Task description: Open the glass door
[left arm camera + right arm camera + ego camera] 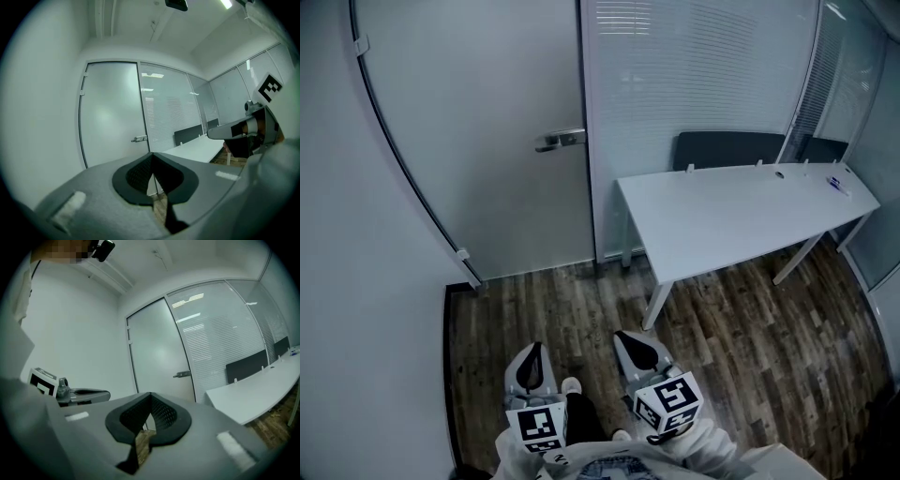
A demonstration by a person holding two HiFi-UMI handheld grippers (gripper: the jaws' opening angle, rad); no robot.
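A frosted glass door [478, 122] stands shut ahead, with a metal lever handle [560, 141] near its right edge; the handle also shows small in the left gripper view [138, 138] and the right gripper view [182, 374]. My left gripper [532, 351] and right gripper [626, 337] hang low, side by side above the wooden floor, well short of the door. Both point toward it, nearly level. Each has its jaws meeting at the tips, left gripper [151, 155] and right gripper [150, 395], with nothing between them.
A white desk [741, 220] stands to the right of the door, with dark chairs [727, 150] behind it against a blind-covered glass partition [694, 66]. A plain white wall [356, 281] runs along the left. The person's shoe [571, 385] shows between the grippers.
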